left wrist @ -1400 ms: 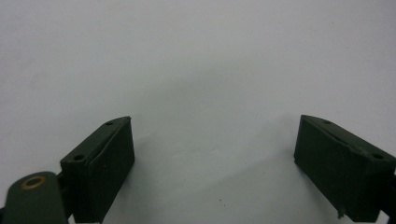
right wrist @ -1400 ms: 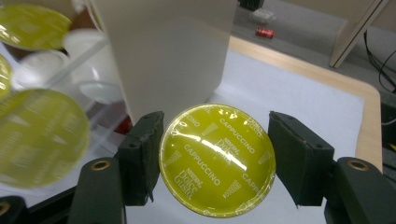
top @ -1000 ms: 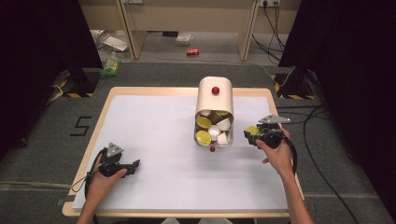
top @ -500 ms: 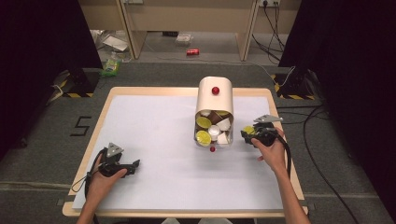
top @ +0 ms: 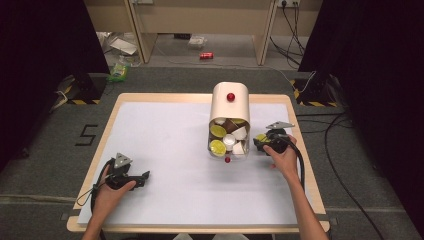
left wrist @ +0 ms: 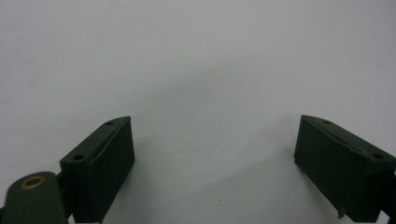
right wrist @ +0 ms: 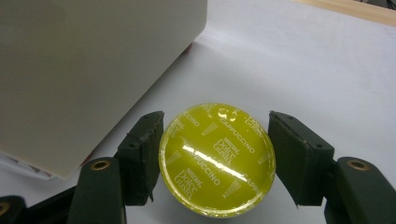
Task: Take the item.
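A yellow-lidded coffee capsule (right wrist: 218, 164) printed "Cappuccino" sits between the jaws of my right gripper (right wrist: 215, 154), which is shut on it. In the high view this right gripper (top: 260, 141) hovers low over the white table cover, just right of a cream dispenser box (top: 230, 107). The box lies with its open end toward me and holds several capsules (top: 227, 141), yellow, white and brown. My left gripper (top: 145, 176) rests at the near left. Its jaws stand wide apart over bare white cover, with nothing between them, in the left gripper view (left wrist: 215, 158).
A red knob (top: 230, 97) sits on the box top, and a small red bead (top: 227, 160) lies on the cover just before the box mouth. The wooden table edge (top: 300, 130) runs close behind my right hand. Cables trail on the floor to the right.
My right gripper has sunk and slid left toward the box's side, still carrying the yellow capsule. The left hand has stayed where it was.
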Demonstrator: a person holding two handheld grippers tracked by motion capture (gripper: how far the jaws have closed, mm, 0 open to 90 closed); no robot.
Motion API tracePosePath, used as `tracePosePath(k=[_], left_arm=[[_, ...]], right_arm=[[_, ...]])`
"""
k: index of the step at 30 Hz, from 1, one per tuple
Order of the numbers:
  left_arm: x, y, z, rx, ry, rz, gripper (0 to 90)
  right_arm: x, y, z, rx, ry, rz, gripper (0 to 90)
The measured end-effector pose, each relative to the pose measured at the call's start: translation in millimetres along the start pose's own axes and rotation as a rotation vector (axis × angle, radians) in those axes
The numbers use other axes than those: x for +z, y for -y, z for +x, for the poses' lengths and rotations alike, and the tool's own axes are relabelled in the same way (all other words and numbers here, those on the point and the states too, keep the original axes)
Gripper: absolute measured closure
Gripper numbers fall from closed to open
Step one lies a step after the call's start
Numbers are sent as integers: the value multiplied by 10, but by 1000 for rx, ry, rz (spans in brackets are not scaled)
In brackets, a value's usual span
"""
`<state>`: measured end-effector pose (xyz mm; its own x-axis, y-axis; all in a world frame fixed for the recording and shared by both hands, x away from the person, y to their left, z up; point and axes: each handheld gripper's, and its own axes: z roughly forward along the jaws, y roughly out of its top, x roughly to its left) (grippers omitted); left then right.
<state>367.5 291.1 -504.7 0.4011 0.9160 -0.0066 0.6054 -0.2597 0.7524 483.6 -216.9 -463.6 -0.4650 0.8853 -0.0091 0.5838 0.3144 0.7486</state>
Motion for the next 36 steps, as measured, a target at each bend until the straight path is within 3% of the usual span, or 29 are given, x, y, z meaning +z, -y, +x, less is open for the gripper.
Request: tracePosePath(k=[5,24,29,36], left_arm=[[0,0,0,0,0,0,115],[-1,0,0,1,0,0,115],[-1,1,-1,2,-1,-1,116],[-1,1,-1,2,0,-1,116]], right_arm=[[73,-38,28,-18,-6,-2,384],[149,-26,31,-14,-4,13,375],[112,-33,23,4,-8,2,298],[26,-50,-2,15,-9,-22,266]])
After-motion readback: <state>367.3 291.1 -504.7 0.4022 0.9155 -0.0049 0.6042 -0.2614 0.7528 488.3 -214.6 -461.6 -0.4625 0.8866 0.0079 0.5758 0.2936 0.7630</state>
